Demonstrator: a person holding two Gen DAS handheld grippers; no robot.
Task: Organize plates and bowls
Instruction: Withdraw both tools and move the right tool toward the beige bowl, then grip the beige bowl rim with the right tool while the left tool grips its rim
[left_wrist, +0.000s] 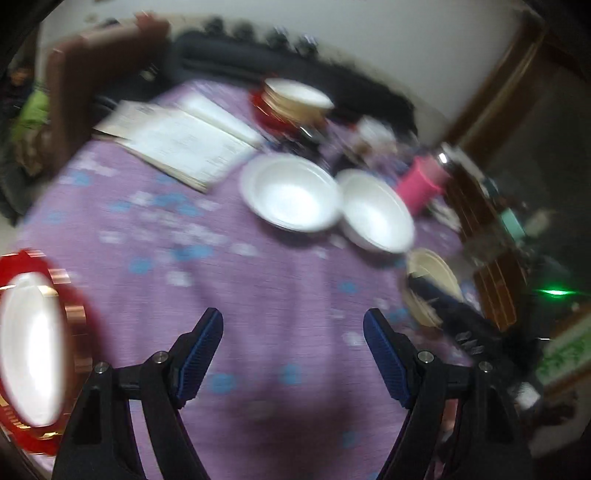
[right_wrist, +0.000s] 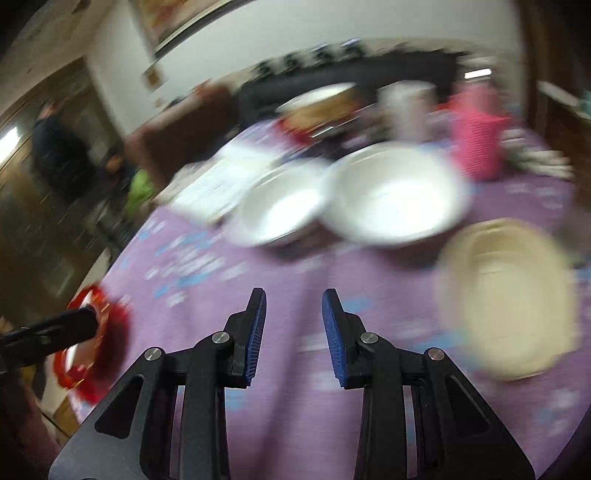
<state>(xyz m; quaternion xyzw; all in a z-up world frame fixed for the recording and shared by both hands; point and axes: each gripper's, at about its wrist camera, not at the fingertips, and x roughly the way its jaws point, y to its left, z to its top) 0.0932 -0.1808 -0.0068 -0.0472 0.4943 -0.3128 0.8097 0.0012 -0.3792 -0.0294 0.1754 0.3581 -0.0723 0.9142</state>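
Two white bowls sit side by side on the purple tablecloth: the left bowl (left_wrist: 291, 194) (right_wrist: 275, 212) and the right bowl (left_wrist: 376, 210) (right_wrist: 395, 192). A beige plate (left_wrist: 434, 284) (right_wrist: 506, 295) lies to their right. A red-rimmed plate with a white centre (left_wrist: 31, 350) (right_wrist: 92, 347) lies at the table's left edge. A stack of bowls on a red dish (left_wrist: 295, 101) (right_wrist: 321, 107) stands at the back. My left gripper (left_wrist: 293, 325) is open wide and empty above the cloth. My right gripper (right_wrist: 294, 302) is open and empty, short of the bowls.
An open book (left_wrist: 184, 144) lies at the back left. A pink basket (left_wrist: 421, 184) (right_wrist: 476, 136) stands at the back right beside clutter. A brown chair (left_wrist: 96, 81) stands behind the table. A wooden chair (left_wrist: 484, 236) is at the right edge. Both views are motion-blurred.
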